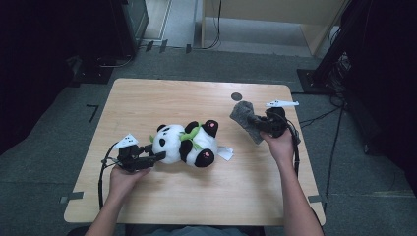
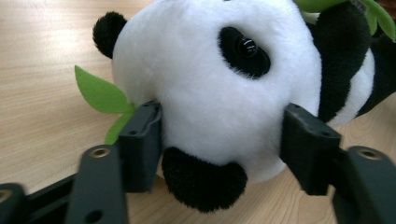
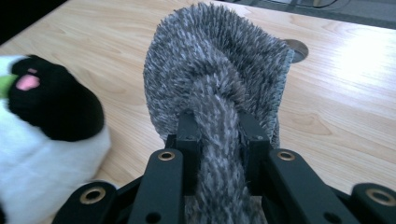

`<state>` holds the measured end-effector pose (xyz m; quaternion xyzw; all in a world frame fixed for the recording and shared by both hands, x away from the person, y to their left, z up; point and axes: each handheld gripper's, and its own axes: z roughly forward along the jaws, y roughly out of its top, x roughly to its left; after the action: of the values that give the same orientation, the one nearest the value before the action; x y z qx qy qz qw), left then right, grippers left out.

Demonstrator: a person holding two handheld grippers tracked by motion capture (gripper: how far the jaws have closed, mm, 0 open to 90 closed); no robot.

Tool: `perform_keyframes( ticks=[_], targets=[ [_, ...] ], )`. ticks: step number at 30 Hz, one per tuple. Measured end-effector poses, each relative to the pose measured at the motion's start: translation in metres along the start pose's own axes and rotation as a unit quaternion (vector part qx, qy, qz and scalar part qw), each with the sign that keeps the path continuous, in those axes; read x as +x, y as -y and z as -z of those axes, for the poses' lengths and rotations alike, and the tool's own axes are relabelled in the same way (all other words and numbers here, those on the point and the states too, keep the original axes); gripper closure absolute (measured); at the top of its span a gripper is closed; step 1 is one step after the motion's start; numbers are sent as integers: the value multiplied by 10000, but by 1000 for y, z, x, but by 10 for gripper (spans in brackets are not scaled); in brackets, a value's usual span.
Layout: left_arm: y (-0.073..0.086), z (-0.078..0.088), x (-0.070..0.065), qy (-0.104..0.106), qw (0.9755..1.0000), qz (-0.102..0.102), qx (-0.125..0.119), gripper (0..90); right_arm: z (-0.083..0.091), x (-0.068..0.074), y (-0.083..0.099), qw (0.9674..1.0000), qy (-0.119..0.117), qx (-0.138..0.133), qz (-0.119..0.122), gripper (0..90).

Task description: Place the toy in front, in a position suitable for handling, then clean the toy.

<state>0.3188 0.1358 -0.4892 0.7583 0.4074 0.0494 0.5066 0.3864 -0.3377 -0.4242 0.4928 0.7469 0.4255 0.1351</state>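
Item: plush panda (image 1: 186, 143), lying mid-desk (image 1: 162, 98), head clamped between the left hand-held gripper (image 1: 158, 156) to steady it; right hand-held gripper (image 1: 259, 122) pinched a grey shaggy cloth (image 1: 245, 118), raised for wiping.

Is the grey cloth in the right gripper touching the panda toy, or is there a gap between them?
Apart. In the high view, bare table shows between the grey cloth, pinched in the right gripper, and the panda toy.

table (image 1: 162, 93) (light wood) | on it: panda plush (image 1: 187, 143)
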Motion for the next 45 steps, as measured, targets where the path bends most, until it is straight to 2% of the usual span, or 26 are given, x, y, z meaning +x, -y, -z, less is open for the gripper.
perform_keyframes(
  ticks=[1, 3, 4, 6, 8, 14, 16, 17, 18, 20, 24, 27, 35, 45],
  targets=[
    [-1, 0, 0, 28, 10000, 8, -12, 275, 2, 2, -3, 10000, -59, -22, -19, 754],
    [-3, -1, 0, 131, 9998, 166, -48, 231, 2, 3, -5, 9999, -101, -40, -11, 755],
    [-3, -1, 0, 131, 9998, 166, -48, 201, 1, 5, -6, 9999, -114, -15, -9, 755],
    [-5, -2, -1, 97, 9999, 116, -50, 168, 1, 6, -6, 9999, -122, -1, 11, 756],
    [-8, -5, -5, -17, 9998, -157, -77, 135, -2, 11, -7, 9998, -167, 70, 92, 755],
    [-11, -11, -9, -112, 9996, -253, -6, 44, -6, 21, -10, 9994, -226, 169, 223, 756],
    [-10, -17, -8, -144, 9995, -256, 84, 18, -8, 27, -14, 9990, -293, 189, 287, 757],
    [-10, -17, -8, -144, 9995, -256, 84, 16, -9, 29, -15, 9988, -312, 193, 328, 757],
    [-8, -19, -8, -180, 9990, -381, 154, 16, -10, 31, -17, 9986, -332, 206, 354, 757],
    [-7, -20, -7, -198, 9990, -370, 157, 19, -11, 36, -20, 9982, -350, 229, 432, 756],
    [-4, -17, -7, -242, 9986, -448, 137, 127, -13, 41, -26, 9975, -431, 241, 508, 755],
    [-3, -15, -6, -207, 9984, -491, 203, 153, -12, 43, -31, 9973, -519, 207, 481, 755],
    [1, -15, -8, -278, 9983, -488, 132, 154, -10, 50, -51, 9962, -652, 216, 544, 752],
    [1, -15, -9, -318, 9984, -442, 120, 135, -23, 88, -85, 9912, -861, 354, 936, 748]
  ],
)
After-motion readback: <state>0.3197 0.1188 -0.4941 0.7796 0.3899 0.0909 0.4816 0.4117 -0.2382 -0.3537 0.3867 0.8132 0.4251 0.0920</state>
